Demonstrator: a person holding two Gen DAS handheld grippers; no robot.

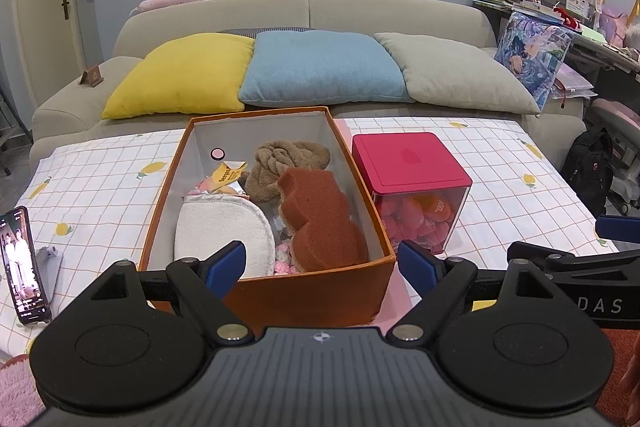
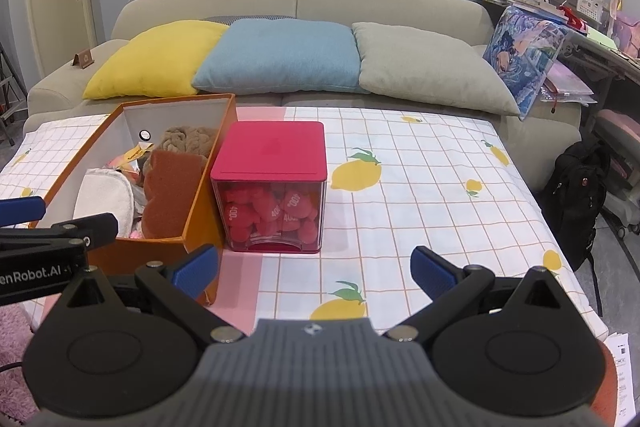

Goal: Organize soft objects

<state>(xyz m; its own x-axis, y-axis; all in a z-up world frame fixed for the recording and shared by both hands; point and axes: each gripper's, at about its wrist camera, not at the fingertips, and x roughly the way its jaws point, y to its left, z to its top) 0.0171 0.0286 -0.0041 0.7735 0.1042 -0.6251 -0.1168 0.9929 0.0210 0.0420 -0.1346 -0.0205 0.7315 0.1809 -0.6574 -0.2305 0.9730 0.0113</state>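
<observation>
An orange box (image 1: 304, 295) (image 2: 200, 215) stands on the table and holds a brown sponge (image 1: 320, 215) (image 2: 170, 191), a tan knotted towel (image 1: 288, 159) (image 2: 188, 139), a white pad (image 1: 224, 231) (image 2: 106, 197) and small packets. My left gripper (image 1: 322, 265) is open and empty, just in front of the box's near wall. My right gripper (image 2: 314, 273) is open and empty, above the tablecloth in front of a pink-lidded clear container (image 1: 408, 171) (image 2: 272, 187) filled with pink soft pieces.
A phone (image 1: 22, 267) stands on a holder at the table's left. The lemon-print tablecloth (image 2: 420, 187) covers the table. Behind it a sofa (image 1: 320, 11) carries yellow, blue and grey cushions. A black backpack (image 2: 576, 195) and cluttered desk are at right.
</observation>
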